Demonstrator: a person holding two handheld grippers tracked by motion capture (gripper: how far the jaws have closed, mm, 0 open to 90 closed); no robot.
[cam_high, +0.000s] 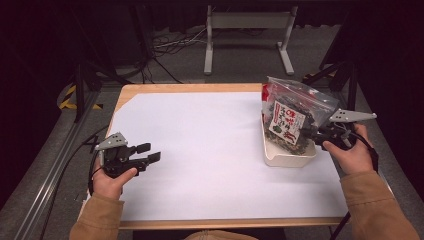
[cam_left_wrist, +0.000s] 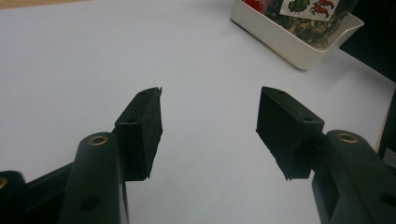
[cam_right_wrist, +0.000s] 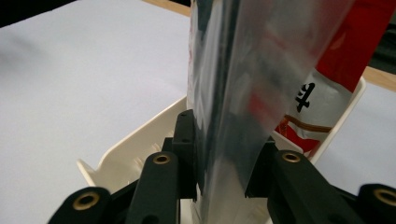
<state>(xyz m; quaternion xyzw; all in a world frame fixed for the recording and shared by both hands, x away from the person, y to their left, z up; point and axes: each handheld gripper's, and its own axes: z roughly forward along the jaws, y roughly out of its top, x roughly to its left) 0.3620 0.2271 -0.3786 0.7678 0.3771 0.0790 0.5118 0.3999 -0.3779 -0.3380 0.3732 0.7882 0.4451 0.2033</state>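
Bag (cam_high: 292, 112) of dark dried stuff stands tilted in white tray (cam_high: 285, 156) at table's right side, clamped by right gripper. Left to right: left gripper (cam_high: 148, 152) low over white sheet (cam_high: 200, 145), jaws apart, nothing between them. Tray sits on sheet. Right gripper (cam_high: 306, 132) pinches clear bag edge (cam_right_wrist: 224, 140), jaws closed on plastic just above tray rim.

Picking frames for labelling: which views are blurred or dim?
High view: sharp on the table, dark surroundings. Left gripper view: crisp jaws, tray slightly soft. Right gripper view: the bag, clamped close to the lens, is blurred with pale glare.
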